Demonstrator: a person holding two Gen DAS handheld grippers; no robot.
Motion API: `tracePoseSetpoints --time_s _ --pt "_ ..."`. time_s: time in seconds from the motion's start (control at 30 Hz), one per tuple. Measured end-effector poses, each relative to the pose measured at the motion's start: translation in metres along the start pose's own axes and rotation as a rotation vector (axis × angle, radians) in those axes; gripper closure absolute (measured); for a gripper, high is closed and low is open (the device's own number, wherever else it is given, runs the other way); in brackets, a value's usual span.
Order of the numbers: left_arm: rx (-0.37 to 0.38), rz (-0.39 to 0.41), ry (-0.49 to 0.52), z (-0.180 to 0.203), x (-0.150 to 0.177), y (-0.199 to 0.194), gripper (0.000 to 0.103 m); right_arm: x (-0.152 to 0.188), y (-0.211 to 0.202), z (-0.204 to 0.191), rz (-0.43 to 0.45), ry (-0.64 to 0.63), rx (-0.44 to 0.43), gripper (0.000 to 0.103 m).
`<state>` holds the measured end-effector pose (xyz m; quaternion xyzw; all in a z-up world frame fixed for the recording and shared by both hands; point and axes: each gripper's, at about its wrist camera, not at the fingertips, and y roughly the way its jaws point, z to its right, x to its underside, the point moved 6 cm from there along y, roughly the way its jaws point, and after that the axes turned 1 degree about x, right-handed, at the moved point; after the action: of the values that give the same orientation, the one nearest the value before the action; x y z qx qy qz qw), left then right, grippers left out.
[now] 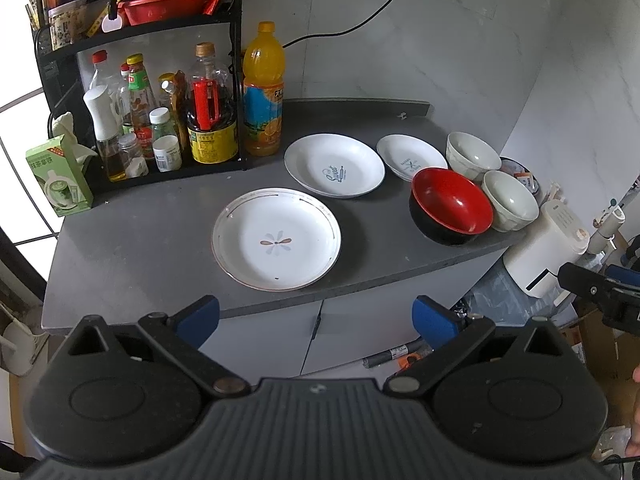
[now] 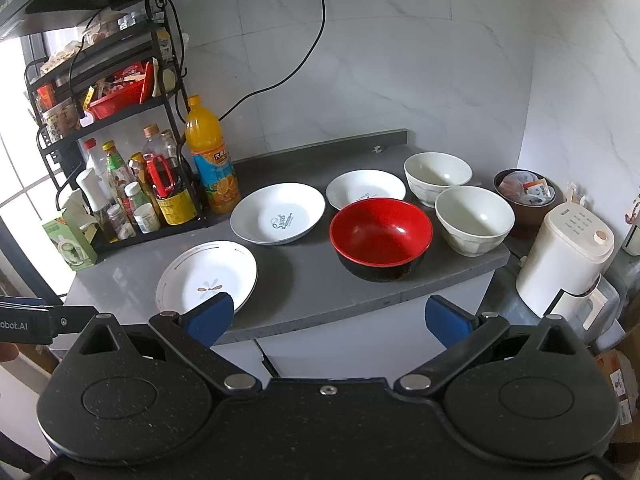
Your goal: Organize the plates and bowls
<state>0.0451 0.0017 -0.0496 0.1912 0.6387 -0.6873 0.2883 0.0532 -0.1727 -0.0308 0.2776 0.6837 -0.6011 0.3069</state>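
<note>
Left wrist view: left tongs [image 1: 316,318] spread, holding nothing, short of the counter [image 1: 140,240] edge, aimed at the flower plate [image 1: 276,238], likely the first pick. Behind it lie the "Sweet" plate [image 1: 334,166] and a smaller plate [image 1: 410,156]; the red bowl [image 1: 450,206] sits beside 2 white bowls [image 1: 510,200].

Right wrist view: right tongs [image 2: 328,320] spread and empty, facing the red bowl [image 2: 380,236]. Nothing is stacked yet. The grey counter [image 2: 300,280] meets marble-look wall tiles [image 2: 400,60]; a bottle rack [image 2: 120,152] stands left, a white kettle [image 2: 568,256] right.
</note>
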Motion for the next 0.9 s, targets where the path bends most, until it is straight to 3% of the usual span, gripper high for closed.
tracePoseSetpoints --time_s 0.9 --pt "-0.003 -0.008 -0.002 0.0075 -0.0025 0.0057 0.001 0.0021 0.0033 0.0074 -0.005 -0.01 0.009 0.0"
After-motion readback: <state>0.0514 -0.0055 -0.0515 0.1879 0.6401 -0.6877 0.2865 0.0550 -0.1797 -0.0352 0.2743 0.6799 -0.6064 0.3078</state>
